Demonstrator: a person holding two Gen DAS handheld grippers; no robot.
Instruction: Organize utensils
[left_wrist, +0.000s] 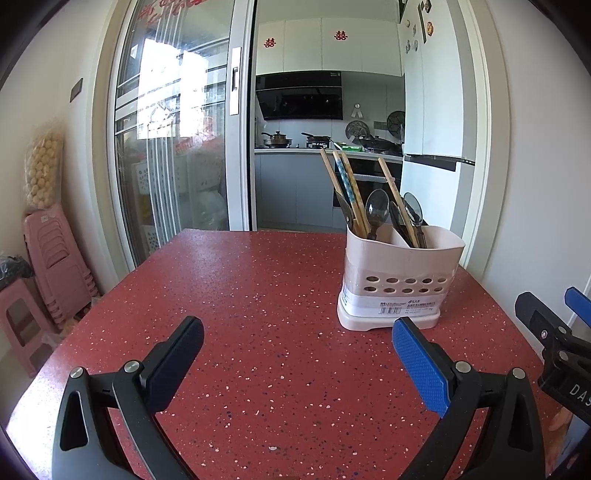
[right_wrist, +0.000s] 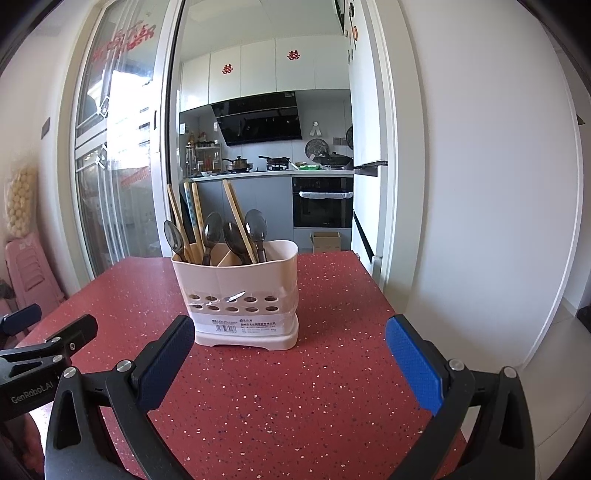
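Both your tools are wide open and empty: left tool (left_wrist: 297, 343), right tool (right_wrist: 290, 341). The holder (right_wrist: 236, 291) stands upright near the table's (right_wrist: 295, 406) far right edge, spoons (right_wrist: 255, 225) and chopsticks (right_wrist: 236, 218) inside. Bare table left of it. "GenRobot.AI" reads on the left tool.

Glossy speckled red table (left_wrist: 258, 295), matt cream plastic holder (left_wrist: 400, 266), seemingly wooden chopsticks (left_wrist: 352, 192), dark translucent plastic spoons (right_wrist: 212, 232).

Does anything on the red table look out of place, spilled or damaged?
Nothing is spilled or broken. The utensil holder stands upright on the red table, but chopsticks and spoons share both compartments, leaning at different angles. Clear tape crosses its holes. Both tools are open and empty.
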